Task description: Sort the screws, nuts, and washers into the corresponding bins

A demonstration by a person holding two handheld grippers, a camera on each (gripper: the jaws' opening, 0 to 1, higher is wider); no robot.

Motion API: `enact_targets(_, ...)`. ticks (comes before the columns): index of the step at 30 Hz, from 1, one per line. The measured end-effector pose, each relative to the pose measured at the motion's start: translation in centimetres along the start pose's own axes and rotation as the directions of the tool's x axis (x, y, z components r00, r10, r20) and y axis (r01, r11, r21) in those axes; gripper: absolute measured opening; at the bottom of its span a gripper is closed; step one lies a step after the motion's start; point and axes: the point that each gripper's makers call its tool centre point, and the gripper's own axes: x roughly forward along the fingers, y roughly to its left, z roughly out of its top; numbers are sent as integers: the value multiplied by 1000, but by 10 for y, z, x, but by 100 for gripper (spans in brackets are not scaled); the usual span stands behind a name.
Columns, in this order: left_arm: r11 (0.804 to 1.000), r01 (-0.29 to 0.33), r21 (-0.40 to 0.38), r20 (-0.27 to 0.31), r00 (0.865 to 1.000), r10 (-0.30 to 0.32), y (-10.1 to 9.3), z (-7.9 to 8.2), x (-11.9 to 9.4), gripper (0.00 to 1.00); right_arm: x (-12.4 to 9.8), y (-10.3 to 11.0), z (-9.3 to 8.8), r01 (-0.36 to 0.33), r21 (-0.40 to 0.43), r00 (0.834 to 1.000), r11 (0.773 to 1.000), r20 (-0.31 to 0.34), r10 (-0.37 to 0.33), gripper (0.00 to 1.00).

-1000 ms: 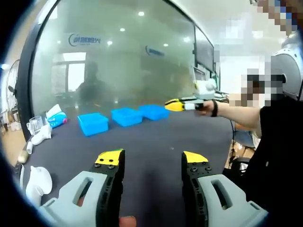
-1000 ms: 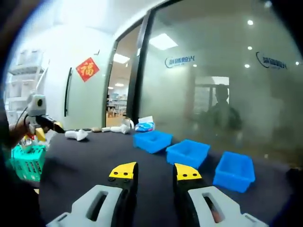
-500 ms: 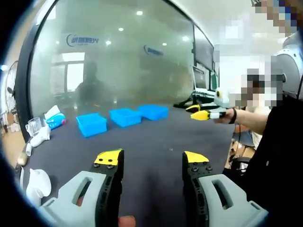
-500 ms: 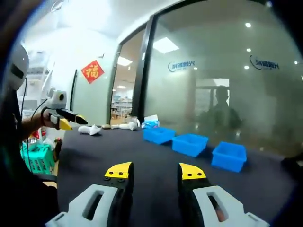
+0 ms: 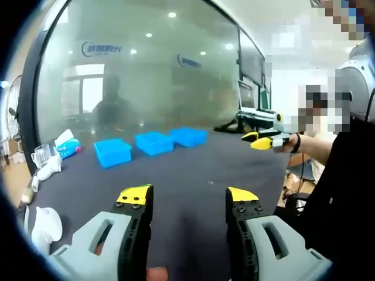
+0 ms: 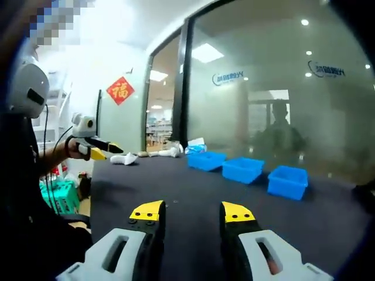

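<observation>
While three blue bins sit far off at 11 o'clock, both the left gripper and right gripper gape empty; the right one has dropped lower.

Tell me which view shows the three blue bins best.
The right gripper view: the three bins stand in a spaced row on the dark table, each open top and front wall distinct. In the left gripper view the bins sit farther off, smaller and closer together, before the glass wall.
</observation>
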Motion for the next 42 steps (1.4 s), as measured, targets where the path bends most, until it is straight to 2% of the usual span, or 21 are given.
enact_targets(5, 1000, 7, -2, 0, 1000, -7, -2, -1, -1, 48, 0, 10, -4, -81, -19, 996, 997, -42, 80, 34)
enact_targets(10, 1000, 14, 1, -7, 1000, -14, -3, -3, -2, 48, 4, 17, -7, -128, -49, 989, 991, -83, 124, 34)
enact_targets(22, 1000, 18, -5, -21, 1000, -19, -3, -9, -3, 48, 12, 23, -5, -170, -81, 979, 982, -130, 159, 33)
enact_targets(27, 1000, 28, -4, -32, 999, -28, -4, -12, -1, 48, 19, 26, -3, -192, -95, 970, 977, -168, 174, 33)
enact_targets(37, 999, 29, -13, -34, 999, -30, -4, -15, -2, 48, 41, 37, -8, -292, -136, 929, 947, -274, 247, 32)
enact_targets(42, 999, 28, -15, -34, 999, -29, -3, -16, -3, 48, 55, 45, -15, -361, -139, 888, 922, -355, 293, 31)
